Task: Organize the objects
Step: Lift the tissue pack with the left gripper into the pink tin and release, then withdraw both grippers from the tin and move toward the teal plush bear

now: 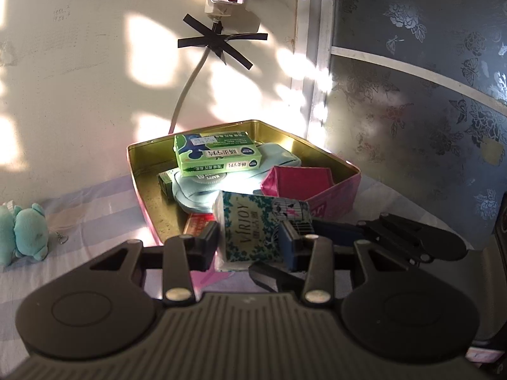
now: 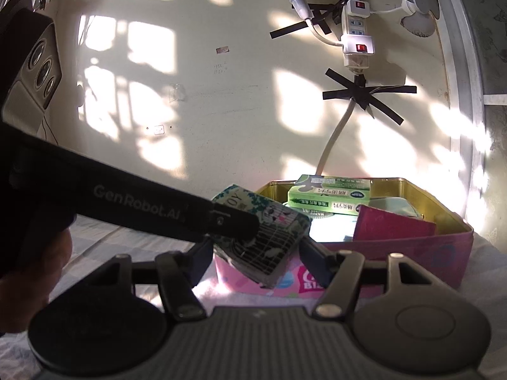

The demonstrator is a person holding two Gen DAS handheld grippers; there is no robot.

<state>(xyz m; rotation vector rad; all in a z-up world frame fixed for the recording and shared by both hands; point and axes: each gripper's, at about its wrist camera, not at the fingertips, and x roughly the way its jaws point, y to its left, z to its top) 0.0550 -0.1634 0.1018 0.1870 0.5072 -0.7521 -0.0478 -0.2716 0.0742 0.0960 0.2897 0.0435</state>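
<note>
**Ana:** Tissues first, from the left wrist view. Why is the tissue pack [image 1: 250,231] up in the air like that?

**Ben:** Because the left claw [image 1: 250,237] is clamped on it, one pad on each side. It hangs just in front of the near corner of the tin box [image 1: 336,201], which I take as the place meant for it.

**Ana:** And the tin already looks crowded.

**Ben:** It is. A green box [image 1: 218,155] lies on top of a light blue pouch [image 1: 202,190], a magenta box [image 1: 298,183] leans along the right wall, and a red packet [image 1: 198,224] shows at the near end. The pack probably has to go over the rim and onto that pile.

**Ana:** What about the teal plush toy [image 1: 22,232]?

**Ben:** Lying on the striped bedsheet [image 1: 95,209], well to the left of the tin. Likely still to be tidied.

**Ana:** Now the right wrist view.

**Ben:** Same tissue pack [image 2: 269,237], tilted, with the left claw's black finger [image 2: 228,221] crossing its face. The right claw [image 2: 256,253] stands partly open around it, jaws either side; I can't see its pads pressing, so I judge it is only steadying or waiting.

**Ana:** And the tin?

**Ben:** The tin box [image 2: 437,253] sits just behind the pack, green box [image 2: 329,196] on top inside.
</note>
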